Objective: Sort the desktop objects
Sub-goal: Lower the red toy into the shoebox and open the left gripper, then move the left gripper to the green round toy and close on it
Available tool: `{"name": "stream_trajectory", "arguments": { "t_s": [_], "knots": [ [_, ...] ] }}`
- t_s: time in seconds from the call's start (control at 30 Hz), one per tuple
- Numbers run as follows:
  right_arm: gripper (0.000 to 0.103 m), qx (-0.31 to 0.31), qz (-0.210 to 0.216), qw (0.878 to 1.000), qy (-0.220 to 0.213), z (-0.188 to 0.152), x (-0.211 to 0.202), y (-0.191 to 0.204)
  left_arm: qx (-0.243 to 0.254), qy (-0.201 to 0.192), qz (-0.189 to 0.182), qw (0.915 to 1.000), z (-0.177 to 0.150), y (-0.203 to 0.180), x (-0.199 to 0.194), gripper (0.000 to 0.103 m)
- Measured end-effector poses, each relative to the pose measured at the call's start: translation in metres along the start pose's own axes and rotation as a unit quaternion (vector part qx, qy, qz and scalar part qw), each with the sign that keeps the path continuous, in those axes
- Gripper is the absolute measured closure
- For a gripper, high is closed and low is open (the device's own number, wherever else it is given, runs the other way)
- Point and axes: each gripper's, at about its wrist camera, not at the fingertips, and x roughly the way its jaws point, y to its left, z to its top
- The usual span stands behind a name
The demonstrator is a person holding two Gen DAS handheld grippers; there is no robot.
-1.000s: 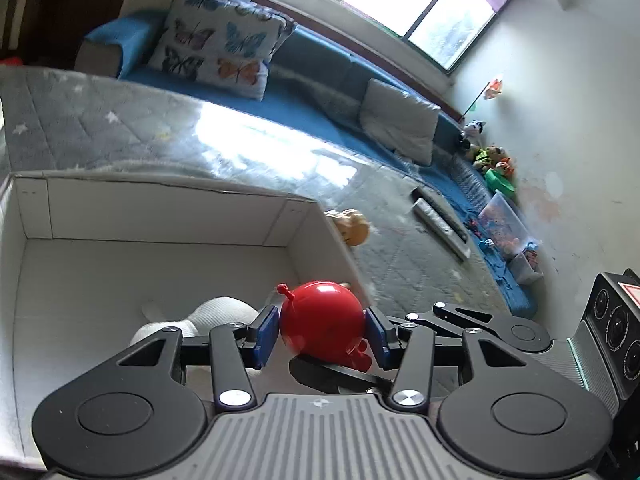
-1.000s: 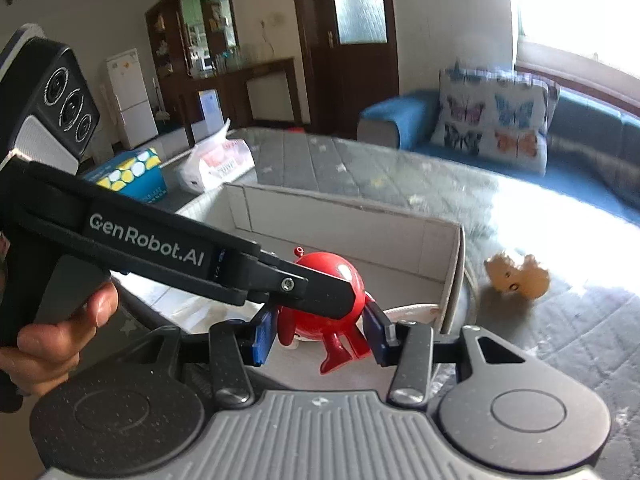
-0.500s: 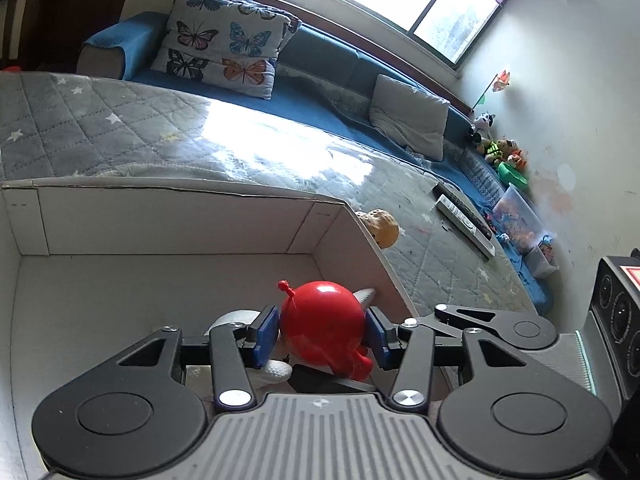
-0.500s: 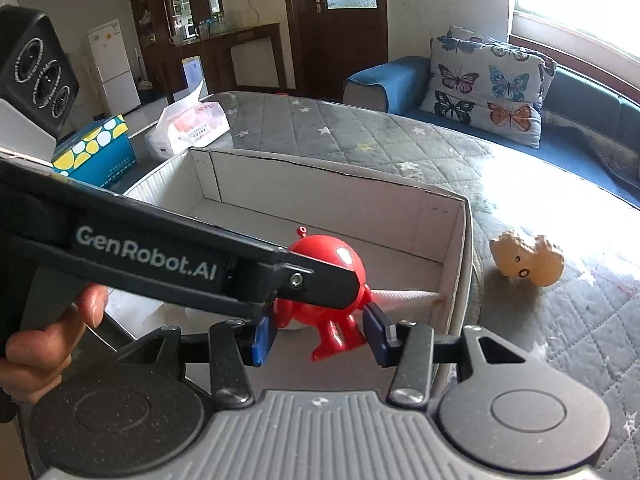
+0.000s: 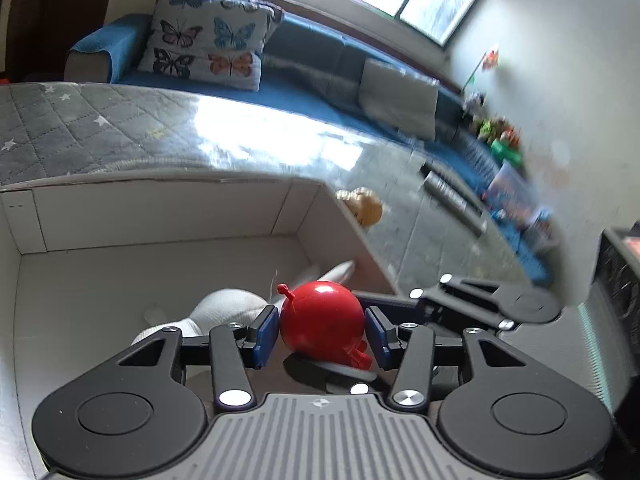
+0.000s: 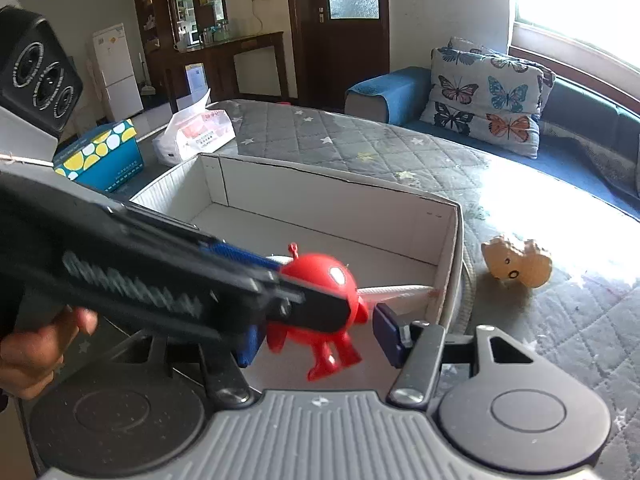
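Red toy: the glossy red round plastic figure with a small antenna and stubby legs (image 5: 322, 316) sits low in the centre of your left wrist view, and hangs over the near right corner of the box in your right wrist view (image 6: 320, 292).
Left gripper: your left gripper (image 5: 322, 334) has its blue pads (image 5: 267, 330) on both sides of the red toy's round body, pressing on it; you are gripping the toy with this one.
Right gripper: the jaws of your right gripper (image 6: 318, 342) are opening; the red toy is between them, and the right blue pad (image 6: 386, 330) stands clear of the toy's side with a gap showing. The left pad is partly hidden behind the left gripper's black arm.
Box: the open white cardboard box (image 6: 332, 196) fills the middle of the right wrist view, on the grey quilted star-print cover (image 6: 360, 140).
In the box: a white rounded soft thing (image 5: 224, 306) lies just behind the toy, lower centre of the left view.
Outside the box: a tan lumpy toy with a face (image 6: 516, 264) lies on the cover, right of the box wall.
Hand: your fingers (image 6: 32, 348) show at the lower left edge.
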Motion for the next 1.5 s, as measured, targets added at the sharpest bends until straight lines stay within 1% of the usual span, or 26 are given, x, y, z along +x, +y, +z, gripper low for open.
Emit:
{"name": "stream_trajectory", "arguments": {
  "t_s": [0.13, 0.27, 0.43, 0.5, 0.6, 0.73, 0.83, 1.03, 1.07, 1.17, 1.37, 1.5],
  "knots": [
    [0.044, 0.002, 0.003, 1.0, 0.0, 0.001, 0.002, 0.0, -0.001, 0.012, 0.0, 0.9999, 0.0, -0.001, 0.007, 0.052],
    [0.048, 0.008, 0.008, 1.0, 0.0, 0.002, 0.005, 0.0, -0.011, 0.021, 0.0, 0.9997, 0.002, 0.002, 0.008, 0.052],
    [0.055, 0.022, 0.01, 1.0, 0.003, 0.0, 0.007, -0.003, -0.03, 0.015, -0.01, 0.9994, 0.003, 0.008, 0.001, 0.054],
    [0.055, 0.03, 0.005, 1.0, 0.008, -0.001, 0.009, -0.005, -0.033, 0.011, -0.013, 0.9993, 0.005, 0.009, -0.001, 0.054],
    [0.054, 0.027, 0.011, 1.0, 0.007, -0.001, 0.009, -0.006, -0.033, 0.007, -0.011, 0.9994, 0.005, 0.01, -0.004, 0.054],
    [0.052, 0.02, 0.008, 1.0, -0.001, -0.001, 0.004, -0.003, -0.035, 0.005, -0.008, 0.9993, 0.005, 0.01, -0.004, 0.054],
    [0.044, 0.017, 0.008, 1.0, -0.011, -0.001, -0.001, -0.001, -0.036, 0.001, -0.009, 0.9993, 0.004, 0.008, -0.007, 0.054],
    [0.043, 0.017, 0.001, 0.999, -0.037, -0.008, -0.029, -0.002, -0.031, -0.019, -0.009, 0.9993, -0.003, -0.003, -0.023, 0.054],
    [0.043, 0.017, -0.001, 0.999, -0.042, -0.011, -0.035, -0.003, -0.029, -0.023, -0.009, 0.9993, -0.004, -0.006, -0.026, 0.054],
    [0.034, 0.017, -0.013, 0.998, -0.06, -0.025, -0.059, -0.004, -0.024, -0.034, -0.015, 0.999, -0.011, -0.015, -0.036, 0.054],
    [0.034, 0.029, -0.041, 0.996, -0.076, -0.064, -0.102, -0.007, 0.001, -0.045, -0.021, 0.9987, -0.034, -0.043, -0.048, 0.054],
    [0.034, 0.035, -0.06, 0.995, -0.075, -0.093, -0.123, -0.007, 0.018, -0.039, -0.025, 0.9988, -0.052, -0.061, -0.046, 0.054]
  ]
}}
